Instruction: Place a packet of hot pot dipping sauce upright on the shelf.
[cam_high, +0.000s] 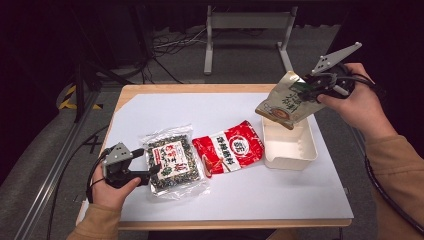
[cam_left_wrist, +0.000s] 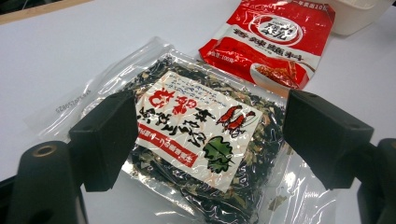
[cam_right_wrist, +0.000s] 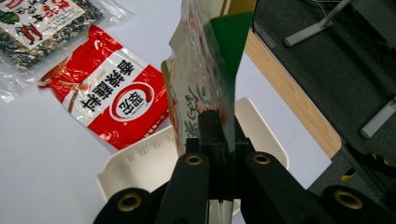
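The right gripper (cam_high: 314, 86) has its jaws pinched on the top edge of a beige pouch (cam_high: 287, 101), which hangs tilted above the white tray (cam_high: 291, 148) at the right of the surface (cam_high: 235, 190). The left gripper (cam_high: 152, 170) rests with jaws spread either side of the clear seaweed packet (cam_left_wrist: 205, 144), not pressing it, with the red sachet (cam_high: 229, 147) just beside. All 3 packs look light, limp and slick, so a flat sealed edge seems the safest hold.
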